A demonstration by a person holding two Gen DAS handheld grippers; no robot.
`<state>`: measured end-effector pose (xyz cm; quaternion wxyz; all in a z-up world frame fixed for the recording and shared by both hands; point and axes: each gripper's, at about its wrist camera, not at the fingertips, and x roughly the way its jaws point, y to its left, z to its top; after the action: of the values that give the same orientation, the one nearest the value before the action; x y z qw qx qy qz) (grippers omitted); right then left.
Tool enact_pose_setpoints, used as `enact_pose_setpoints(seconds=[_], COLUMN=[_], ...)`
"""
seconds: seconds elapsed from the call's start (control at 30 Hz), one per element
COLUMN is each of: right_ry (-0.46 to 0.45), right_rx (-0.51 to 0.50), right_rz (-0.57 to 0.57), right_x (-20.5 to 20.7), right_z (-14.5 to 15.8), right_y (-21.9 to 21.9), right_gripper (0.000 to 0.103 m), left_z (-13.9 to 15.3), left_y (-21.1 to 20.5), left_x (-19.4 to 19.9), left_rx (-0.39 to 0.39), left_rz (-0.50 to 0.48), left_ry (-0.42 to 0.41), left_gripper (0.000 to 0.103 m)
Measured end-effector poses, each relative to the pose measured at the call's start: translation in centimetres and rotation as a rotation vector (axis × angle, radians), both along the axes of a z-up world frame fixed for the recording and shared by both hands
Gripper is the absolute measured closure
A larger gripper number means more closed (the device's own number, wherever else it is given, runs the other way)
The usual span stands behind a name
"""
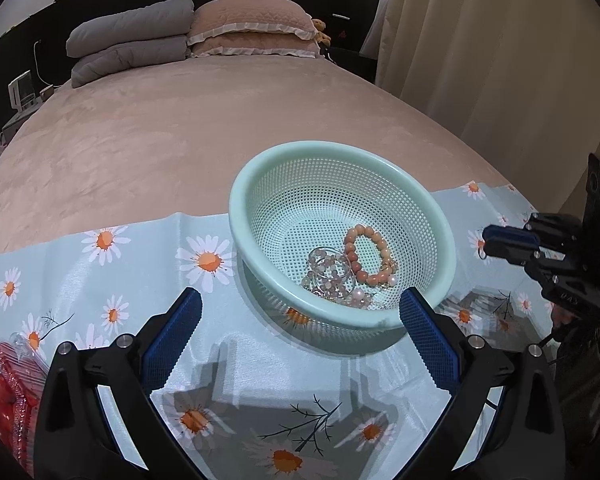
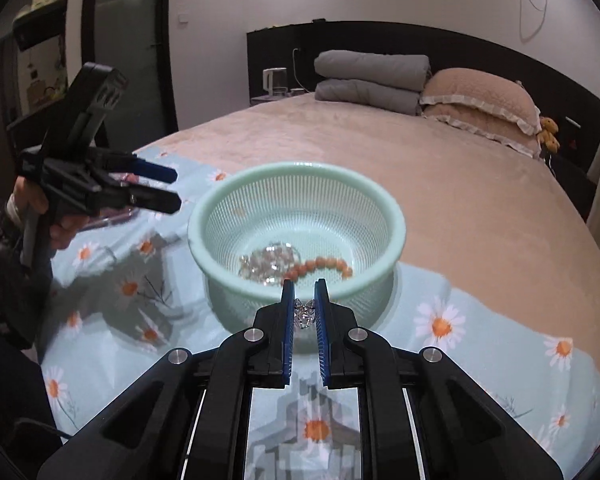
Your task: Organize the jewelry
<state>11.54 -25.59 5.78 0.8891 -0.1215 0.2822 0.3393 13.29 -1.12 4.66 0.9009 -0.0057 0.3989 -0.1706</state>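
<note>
A mint green mesh basket (image 1: pixel 260 184) (image 2: pixel 396 216) sits on a daisy-print cloth on the bed. In it lie an orange bead bracelet (image 1: pixel 366 256) (image 2: pixel 320 265) and a pile of clear and pale bead jewelry (image 1: pixel 330 276) (image 2: pixel 266 262). My left gripper (image 1: pixel 300 320) is open and empty, just before the basket's near rim; it also shows in the right wrist view (image 2: pixel 172 188). My right gripper (image 2: pixel 304 286) is shut on a silver crystal piece (image 2: pixel 304 312), held just outside the basket's near rim; it also shows in the left wrist view (image 1: pixel 485 244).
A clear plastic box with red beads (image 1: pixel 8 384) lies on the daisy cloth (image 1: pixel 260 380) at the left. Beyond the cloth is the beige bedspread (image 1: pixel 180 128), with grey folded quilts (image 1: pixel 132 44) and pink pillows (image 1: pixel 252 26) at the headboard. A curtain (image 1: pixel 500 60) hangs at the right.
</note>
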Motion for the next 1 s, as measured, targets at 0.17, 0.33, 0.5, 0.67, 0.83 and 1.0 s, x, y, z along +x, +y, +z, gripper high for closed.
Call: enact_pose_setpoints(seconds=[0.17, 0.33, 0.5, 0.67, 0.83, 1.0], right_ry=[0.002, -0.018, -0.033, -0.066, -0.065, -0.049], right_rx=[-0.038, -0.073, -0.02, -0.016, -0.031, -0.061], right_rz=[0.012, -0.071, -0.151, -0.169, -0.177, -0.246], right_x=[2.5, 3.8, 4.0, 3.4, 2.8, 2.4], right_z=[-0.2, -1.7, -1.8, -1.5, -1.6, -2.0], right_y=[2.8, 3.7, 1.9, 1.5, 1.6, 1.8], right_gripper=[0.093, 0.091, 0.052, 0.029, 0.017, 0.016], left_z=[-0.1, -0.6, -1.3, -1.4, -1.5, -1.2], left_y=[0.0, -0.2, -0.6, -0.3, -0.7, -0.7], left_x=[-0.3, -0.3, -0.3, -0.3, -0.8, -1.7], left_rx=[0.01, 0.015, 0.053, 0.037, 0.135, 0.101], left_rz=[0.005, 0.005, 0.004, 0.04, 0.087, 0.08], left_ry=[-0.005, 0.002, 0.019, 0.016, -0.019, -0.031], left_gripper=[0.006, 0.006, 0.006, 0.006, 0.006, 0.006])
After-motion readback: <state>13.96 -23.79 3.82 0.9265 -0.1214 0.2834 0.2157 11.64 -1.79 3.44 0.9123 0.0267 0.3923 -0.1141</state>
